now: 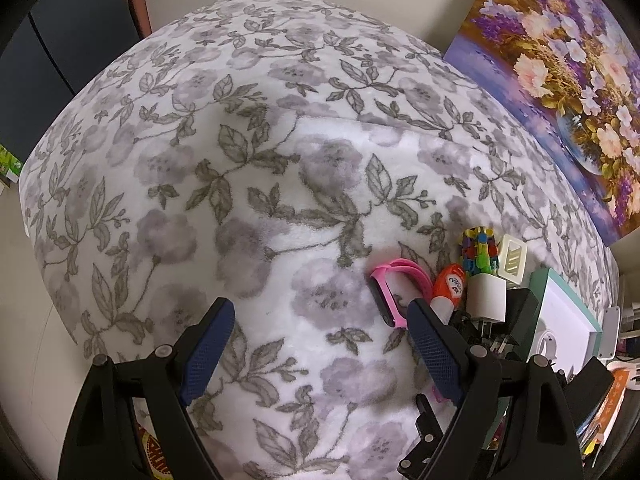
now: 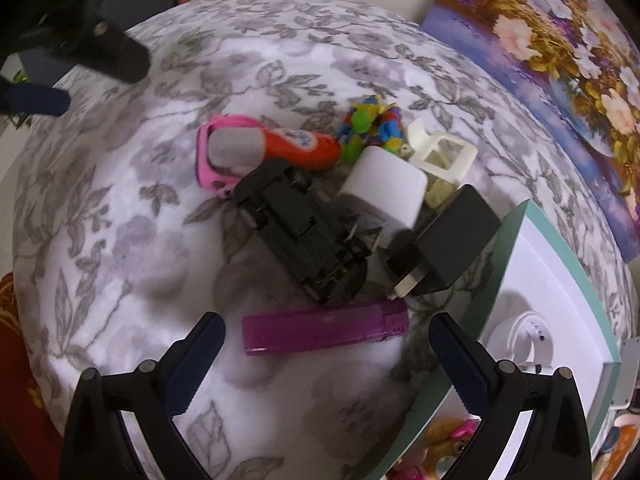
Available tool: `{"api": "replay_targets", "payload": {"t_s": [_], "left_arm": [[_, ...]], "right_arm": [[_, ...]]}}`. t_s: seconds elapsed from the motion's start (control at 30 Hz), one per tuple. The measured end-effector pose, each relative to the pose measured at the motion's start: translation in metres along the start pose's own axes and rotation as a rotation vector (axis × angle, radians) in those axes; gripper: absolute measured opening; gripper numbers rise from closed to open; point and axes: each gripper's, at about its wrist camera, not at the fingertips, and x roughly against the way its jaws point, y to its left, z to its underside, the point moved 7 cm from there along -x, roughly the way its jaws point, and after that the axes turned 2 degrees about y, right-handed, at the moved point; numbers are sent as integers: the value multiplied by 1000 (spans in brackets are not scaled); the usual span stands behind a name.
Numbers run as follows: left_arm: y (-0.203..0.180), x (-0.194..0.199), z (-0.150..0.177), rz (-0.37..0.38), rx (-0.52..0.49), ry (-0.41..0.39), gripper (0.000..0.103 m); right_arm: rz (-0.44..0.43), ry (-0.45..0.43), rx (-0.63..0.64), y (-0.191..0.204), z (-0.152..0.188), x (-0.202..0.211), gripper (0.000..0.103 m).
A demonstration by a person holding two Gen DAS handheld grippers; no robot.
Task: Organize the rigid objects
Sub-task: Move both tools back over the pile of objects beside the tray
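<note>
Lighter – right view only, jaws spread

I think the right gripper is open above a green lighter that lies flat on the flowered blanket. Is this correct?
Not quite: the lighter is purple, not green, as the right wrist view shows. The rest holds: the right gripper is open above it, and it lies flat on the flowered blanket.

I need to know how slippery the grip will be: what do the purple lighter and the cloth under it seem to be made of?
The purple lighter looks like translucent, glossy plastic: light shows through its body and its edges are hard. The cloth, flower-printed, looks like soft, matte fleece: fuzzy nap, and it dents under the objects. Both are guesses from looks alone.
</note>
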Motion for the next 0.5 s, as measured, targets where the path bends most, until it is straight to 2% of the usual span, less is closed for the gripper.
{"api": "replay_targets", "payload": {"t_s": [0.07,0.17,0.37,0.5], "left_arm": [[0,0,0,1,-5,0,88],[-2,0,0,7,-8,6,88],[-3,2,0,12,-1,1,88],[-4,1,0,14,-2,8,88]], "right_arm": [[0,-2,3,1,1,0,100],[-91,12,-54,0,4,-2,90],[-101,12,-48,0,6,1,84],[-103,10,-60,0,5,-1,83]]}}
